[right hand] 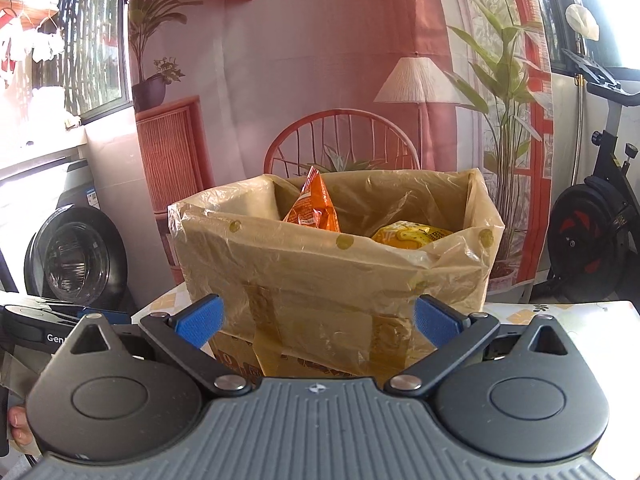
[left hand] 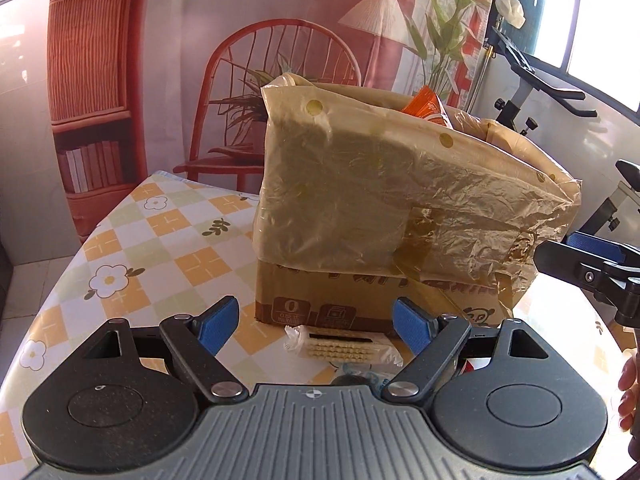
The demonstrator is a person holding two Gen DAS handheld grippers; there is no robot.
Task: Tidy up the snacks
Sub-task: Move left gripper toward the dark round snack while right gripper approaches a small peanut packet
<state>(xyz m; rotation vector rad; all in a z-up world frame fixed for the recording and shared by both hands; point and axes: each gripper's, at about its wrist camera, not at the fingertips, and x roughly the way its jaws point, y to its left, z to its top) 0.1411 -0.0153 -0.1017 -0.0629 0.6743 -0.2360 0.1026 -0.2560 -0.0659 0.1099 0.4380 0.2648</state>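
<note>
**Item: wafer pack, loose on table — handling notes**

Loc.: clear-wrapped wafer pack (left hand: 343,347) lay flat on the checked floral tablecloth (left hand: 120,248), just in front of the cardboard box (left hand: 320,300) and between the left gripper (left hand: 316,322) pads. Part of another wrapper showed just below it; type unclear.

Container: box was lined w/ a tan dotted plastic bag (right hand: 320,280) folded over the rim. Inside, per right view: orange snack bag (right hand: 314,208) standing upright, yellow snack pack (right hand: 412,236) lying beside it.

Tools: left gripper was spread wide, nothing held, low over the table. Right gripper (right hand: 318,320) likewise apart and empty, facing the box side, approx. level w/ its lower half.

Handling (est.): wafer pack prob. v. light; contents stiff but brittle, so easily crushed. Film wrap likely slippery, w/ a crimped, floppy end at left. Best hold: across the short width at mid-length, light squeeze only. Avoid the crimped end, which would let the pack swing.

Risk: pack sat close to the box wall, so the far pad could catch the cardboard or liner.
</note>
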